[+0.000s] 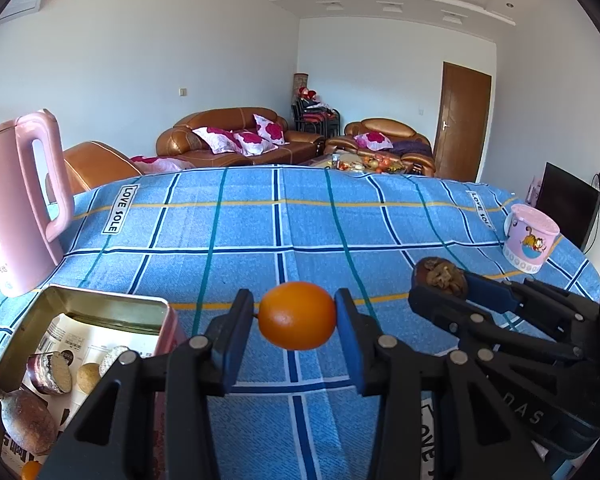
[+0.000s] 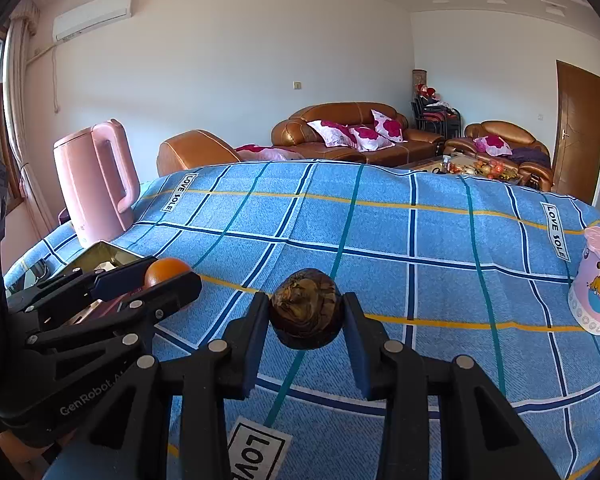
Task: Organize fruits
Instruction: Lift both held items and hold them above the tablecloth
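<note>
My left gripper (image 1: 296, 316) is shut on a small orange (image 1: 297, 316), held above the blue checked tablecloth (image 1: 260, 232). Just left of it sits an open metal tin (image 1: 100, 308) holding several brown fruits, a cut one and another small orange at the bottom edge. My right gripper (image 2: 306, 314) is shut on a dark brown wrinkled fruit (image 2: 306, 314), also held above the cloth. In the left wrist view the right gripper (image 1: 440, 284) shows at the right with the brown fruit (image 1: 440, 278). The right wrist view shows the left gripper (image 2: 168, 276) with the orange (image 2: 166, 272) beside the tin (image 2: 104, 254).
A pink electric kettle (image 1: 16, 204) stands at the table's left, behind the tin. A pink cartoon mug (image 1: 530, 238) stands near the right edge. Behind the table are brown leather sofas with cushions and a wooden door.
</note>
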Available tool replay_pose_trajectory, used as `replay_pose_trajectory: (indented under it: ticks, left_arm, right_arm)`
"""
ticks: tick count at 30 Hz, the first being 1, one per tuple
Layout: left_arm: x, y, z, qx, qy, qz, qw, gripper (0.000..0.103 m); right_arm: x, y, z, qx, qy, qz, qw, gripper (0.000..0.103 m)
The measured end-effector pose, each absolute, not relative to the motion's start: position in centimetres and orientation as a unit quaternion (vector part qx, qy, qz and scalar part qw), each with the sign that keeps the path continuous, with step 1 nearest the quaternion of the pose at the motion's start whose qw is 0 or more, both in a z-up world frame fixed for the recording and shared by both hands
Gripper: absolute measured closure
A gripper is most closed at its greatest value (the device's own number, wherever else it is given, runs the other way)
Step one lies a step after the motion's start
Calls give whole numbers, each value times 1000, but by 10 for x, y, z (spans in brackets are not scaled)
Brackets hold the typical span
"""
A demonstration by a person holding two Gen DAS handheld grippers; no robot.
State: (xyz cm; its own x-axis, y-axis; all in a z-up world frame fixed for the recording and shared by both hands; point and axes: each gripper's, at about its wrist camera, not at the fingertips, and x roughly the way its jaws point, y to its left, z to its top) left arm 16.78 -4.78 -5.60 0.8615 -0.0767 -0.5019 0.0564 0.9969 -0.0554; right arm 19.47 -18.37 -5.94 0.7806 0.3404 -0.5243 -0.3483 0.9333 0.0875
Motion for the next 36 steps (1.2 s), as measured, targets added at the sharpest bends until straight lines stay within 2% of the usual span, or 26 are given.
replay_pose_trajectory:
  ticks: [36]
  left_arm:
    - [145,-51,-47,-7,201,-21,979,60]
  right_arm:
    - [165,-191,-48,1,210,175,962,64]
